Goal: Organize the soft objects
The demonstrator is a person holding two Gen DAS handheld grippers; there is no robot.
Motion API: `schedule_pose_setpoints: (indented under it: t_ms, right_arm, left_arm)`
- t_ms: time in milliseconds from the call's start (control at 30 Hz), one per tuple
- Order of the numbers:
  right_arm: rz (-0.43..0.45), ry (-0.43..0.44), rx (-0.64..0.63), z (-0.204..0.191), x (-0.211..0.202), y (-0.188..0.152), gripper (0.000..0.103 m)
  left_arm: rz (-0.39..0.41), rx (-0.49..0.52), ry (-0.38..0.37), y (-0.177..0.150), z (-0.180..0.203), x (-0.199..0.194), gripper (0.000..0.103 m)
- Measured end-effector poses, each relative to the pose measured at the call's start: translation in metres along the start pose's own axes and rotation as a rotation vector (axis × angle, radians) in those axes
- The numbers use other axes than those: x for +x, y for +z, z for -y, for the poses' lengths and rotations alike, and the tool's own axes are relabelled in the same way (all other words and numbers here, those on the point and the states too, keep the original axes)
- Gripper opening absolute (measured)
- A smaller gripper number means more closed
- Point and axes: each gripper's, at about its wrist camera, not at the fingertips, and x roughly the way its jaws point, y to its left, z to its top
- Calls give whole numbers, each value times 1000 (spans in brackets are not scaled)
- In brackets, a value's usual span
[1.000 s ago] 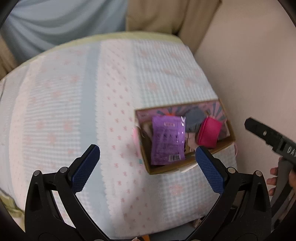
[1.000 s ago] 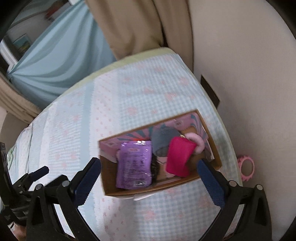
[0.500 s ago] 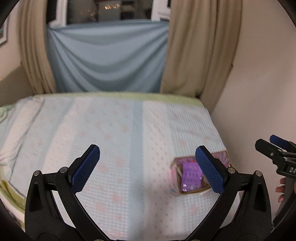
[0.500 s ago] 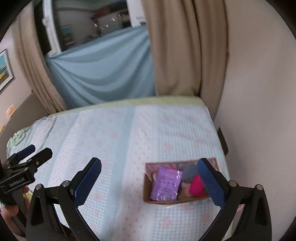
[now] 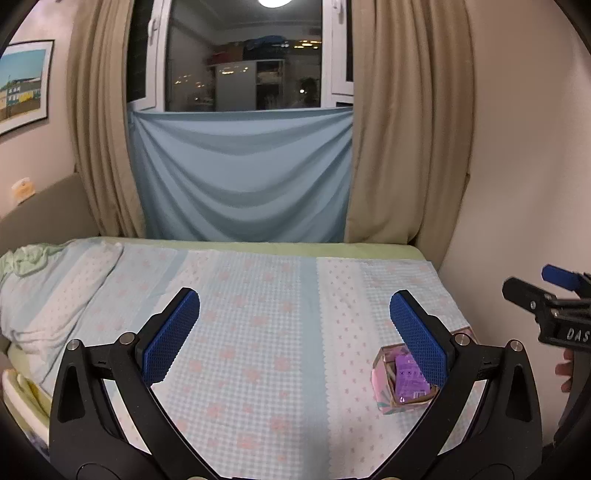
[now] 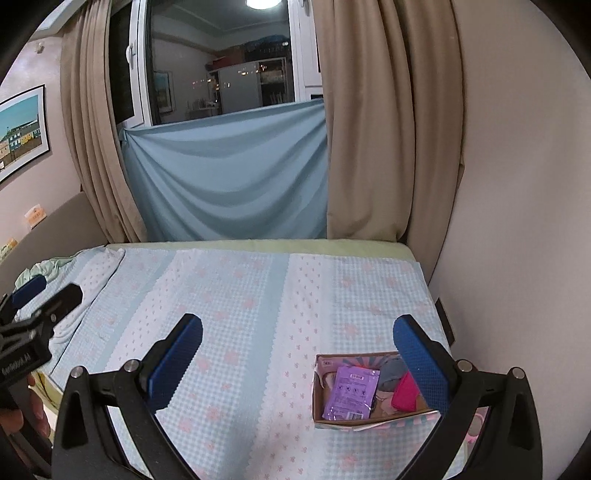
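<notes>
Both grippers, left gripper (image 5: 294, 325) and right gripper (image 6: 297, 350), hang spread and empty, the filled cardboard box (image 6: 369, 391) beneath the right one's right finger, so a careless descent might crush its contents.

Pretty plain bedroom. A bed (image 5: 258, 332) with a pale blue checked cover dotted with pink flowers fills the lower half, over a light green sheet (image 5: 295, 246) showing at the far edge. Behind it is a window (image 5: 243, 55), dark outside, with a ceiling lamp (image 5: 273, 3) reflected at the top. Beige curtains (image 5: 410, 129) hang on both sides, and a light blue cloth (image 5: 240, 177) is stretched across the lower part of the window. Right wall (image 6: 517, 184) is bare off-white. On the left there's a framed picture (image 5: 24, 85) of colourful houses and a beige padded headboard (image 5: 48, 210).
</notes>
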Motion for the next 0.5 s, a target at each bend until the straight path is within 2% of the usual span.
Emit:
schedule_pose_setpoints:
  t_ms: [300,500]
  right_arm:
    - [41,-47,5,-1,-9,2,103]
    - [45,-67,7,3,-9,2,103]
  left_arm:
    - [26,19,-26,3,6,-5,103]
    - [16,31,-36,3,13,1,103]
